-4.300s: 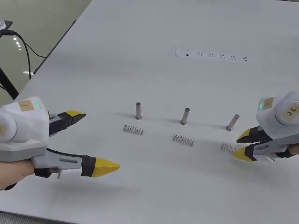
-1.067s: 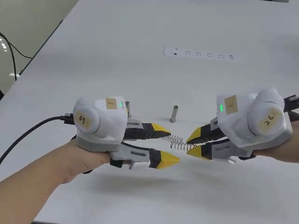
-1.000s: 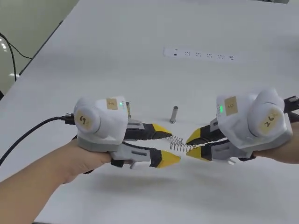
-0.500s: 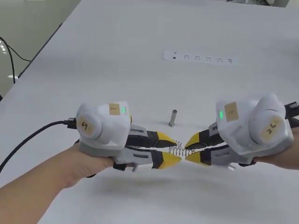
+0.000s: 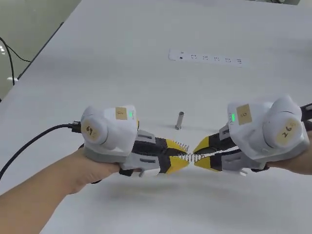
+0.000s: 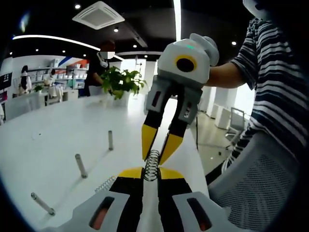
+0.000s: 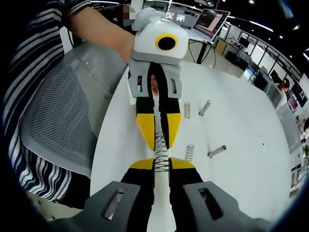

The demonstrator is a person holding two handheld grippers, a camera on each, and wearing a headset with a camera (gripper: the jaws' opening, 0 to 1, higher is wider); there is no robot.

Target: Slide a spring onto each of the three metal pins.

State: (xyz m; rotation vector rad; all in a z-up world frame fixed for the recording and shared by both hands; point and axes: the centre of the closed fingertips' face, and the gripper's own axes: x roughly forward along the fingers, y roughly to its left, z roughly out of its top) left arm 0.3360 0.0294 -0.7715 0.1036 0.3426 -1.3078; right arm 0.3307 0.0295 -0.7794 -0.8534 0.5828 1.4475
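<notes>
While your left gripper (image 5: 181, 156) and right gripper (image 5: 198, 155) clamp their jaws on the spring (image 5: 190, 156), it lies level, pin (image 5: 179, 120) upright beyond.

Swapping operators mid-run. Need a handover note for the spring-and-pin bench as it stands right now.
Left gripper: shut on one end of a spring, held above the white table.
Right gripper: shut on the other end of it, tips facing the left's.
Metal pins: three on the table, all bare.
Loose springs: two on the table, each beside a pin.
Done: one spring lifted, none fitted.
Left: all three springs onto pins.
</notes>
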